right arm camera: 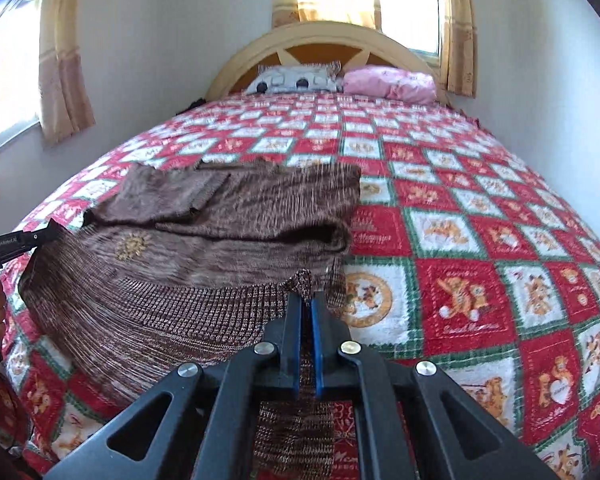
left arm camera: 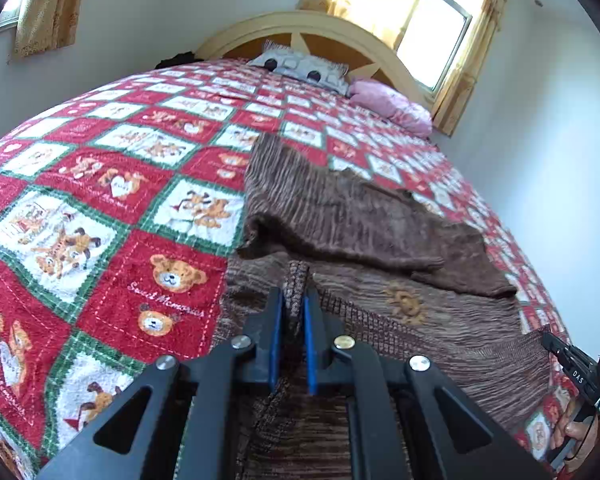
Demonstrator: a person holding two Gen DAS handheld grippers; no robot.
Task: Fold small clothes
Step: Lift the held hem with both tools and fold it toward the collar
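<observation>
We find the left claw (left arm camera: 296, 300) clamped on the sweater's (left arm camera: 360, 220) near-left hem corner and the right claw (right arm camera: 306, 304) clamped on its near-right corner, the sweater lying ahead across the bed (right arm camera: 460, 240), both hands equally near.

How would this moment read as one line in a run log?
stage: fold starting | left tool: shut on brown sweater hem | right tool: shut on hem | sleeves: folded in | surface: bedspread
</observation>
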